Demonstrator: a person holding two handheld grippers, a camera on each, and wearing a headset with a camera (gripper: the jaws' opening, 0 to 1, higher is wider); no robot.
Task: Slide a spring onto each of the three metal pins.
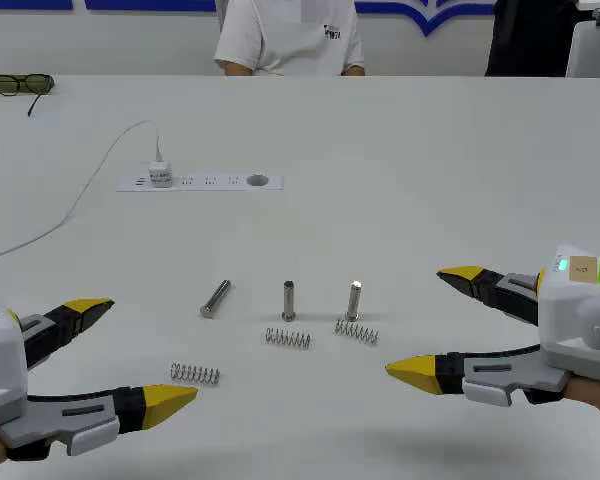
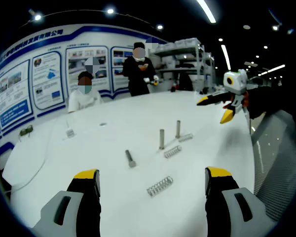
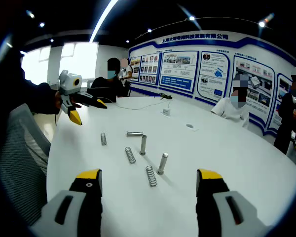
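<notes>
Left tool (image 1: pixel 130 352): jaws wide open, nothing held, over the near left of the worktop (image 1: pixel 430 180). Right tool (image 1: pixel 438 322): also wide open and empty, over the near right. Both point inward at the parts and are well apart from each other.

Between them, three bare pins in a row. Left pin (image 1: pixel 216 298) lies on its side at an angle. Middle pin (image 1: pixel 289 299) and right pin (image 1: pixel 354 300) stand upright.

Three springs lie flat on the near side of the pins, none on a pin. Left spring (image 1: pixel 195 374) is nearest the left tool. Middle spring (image 1: pixel 287 338) is just in front of the middle pin. Right spring (image 1: pixel 356 331) is just beside the base of the right pin; can't tell if they touch.

Further back: power strip (image 1: pixel 200 182) with a white charger (image 1: pixel 160 174) plugged in, cable (image 1: pixel 76 204) running off left. Glasses (image 1: pixel 18 83) near the far left edge. Person in a white shirt (image 1: pixel 288 35) at the far side.
</notes>
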